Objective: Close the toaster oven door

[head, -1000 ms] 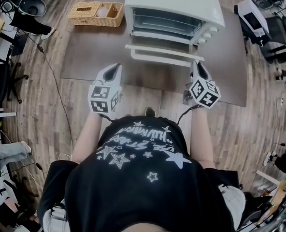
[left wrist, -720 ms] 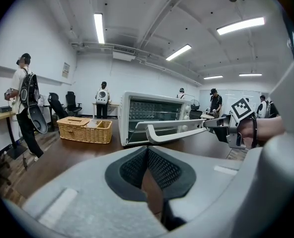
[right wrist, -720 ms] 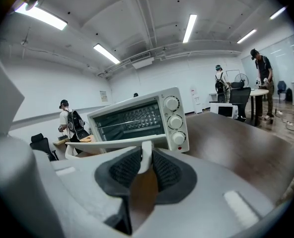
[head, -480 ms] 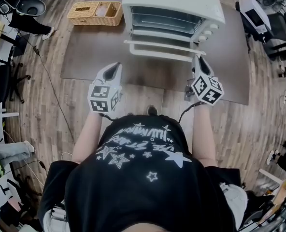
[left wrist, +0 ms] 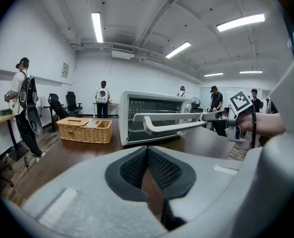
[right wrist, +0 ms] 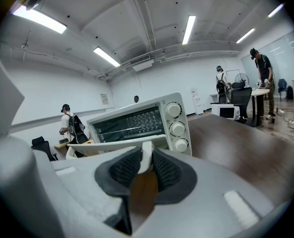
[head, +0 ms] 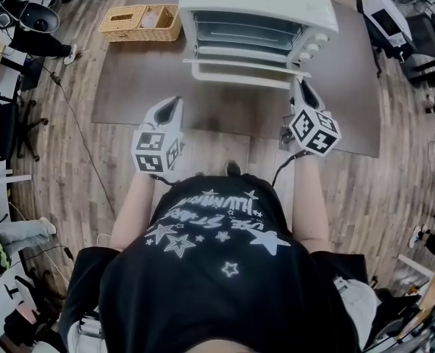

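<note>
A white toaster oven (head: 258, 2) stands on the brown table (head: 129, 79) with its door (head: 239, 66) hanging partly open, the handle (head: 236, 78) along its front edge. My right gripper (head: 300, 88) is shut on the handle's right end, and in the right gripper view the white handle (right wrist: 146, 155) sits pinched between the black pads (right wrist: 124, 167). The oven's knobs (right wrist: 177, 128) show just beyond. My left gripper (head: 172, 107) hovers over the table's near edge, left of the door, shut and empty (left wrist: 147, 155). From it I see the raised handle (left wrist: 172, 125) and the right gripper (left wrist: 221, 118).
A wicker basket (head: 140, 22) sits on the table to the left of the oven, also in the left gripper view (left wrist: 85, 129). Office chairs and desks ring the table on the wooden floor. Several people stand at the back of the room (left wrist: 24, 103).
The door has swung up a little toward the oven with my right gripper on its handle. The left gripper has stayed where it was.
</note>
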Demonstrator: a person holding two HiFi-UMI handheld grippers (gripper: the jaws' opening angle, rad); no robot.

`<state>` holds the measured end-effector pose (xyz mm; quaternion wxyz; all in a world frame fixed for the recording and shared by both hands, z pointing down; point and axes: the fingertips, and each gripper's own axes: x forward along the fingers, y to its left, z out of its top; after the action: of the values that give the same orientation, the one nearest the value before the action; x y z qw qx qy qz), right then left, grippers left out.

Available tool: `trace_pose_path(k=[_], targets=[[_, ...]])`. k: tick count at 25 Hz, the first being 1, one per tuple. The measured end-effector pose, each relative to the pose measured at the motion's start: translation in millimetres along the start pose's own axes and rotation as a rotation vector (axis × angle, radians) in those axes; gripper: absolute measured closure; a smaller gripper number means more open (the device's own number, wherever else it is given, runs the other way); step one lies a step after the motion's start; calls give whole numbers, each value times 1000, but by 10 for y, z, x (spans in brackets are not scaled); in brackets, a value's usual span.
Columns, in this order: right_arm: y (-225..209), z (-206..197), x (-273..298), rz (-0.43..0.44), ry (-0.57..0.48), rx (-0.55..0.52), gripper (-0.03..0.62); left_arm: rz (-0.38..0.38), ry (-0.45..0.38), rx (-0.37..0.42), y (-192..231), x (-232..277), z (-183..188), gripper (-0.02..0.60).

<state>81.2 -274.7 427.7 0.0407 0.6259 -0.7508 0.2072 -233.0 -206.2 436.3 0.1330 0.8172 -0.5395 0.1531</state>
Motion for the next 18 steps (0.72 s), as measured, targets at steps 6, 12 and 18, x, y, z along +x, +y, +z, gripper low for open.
trace_pose_path(k=[6, 12, 18], targets=[[12, 61, 30, 9, -3, 9, 511, 9, -5, -3, 3, 22, 19, 571], [8, 159, 58, 11, -17, 13, 511, 19, -8, -4, 3, 47, 58, 571], [2, 230, 116, 22, -24, 17, 510, 23, -9, -7, 10, 116, 86, 571]])
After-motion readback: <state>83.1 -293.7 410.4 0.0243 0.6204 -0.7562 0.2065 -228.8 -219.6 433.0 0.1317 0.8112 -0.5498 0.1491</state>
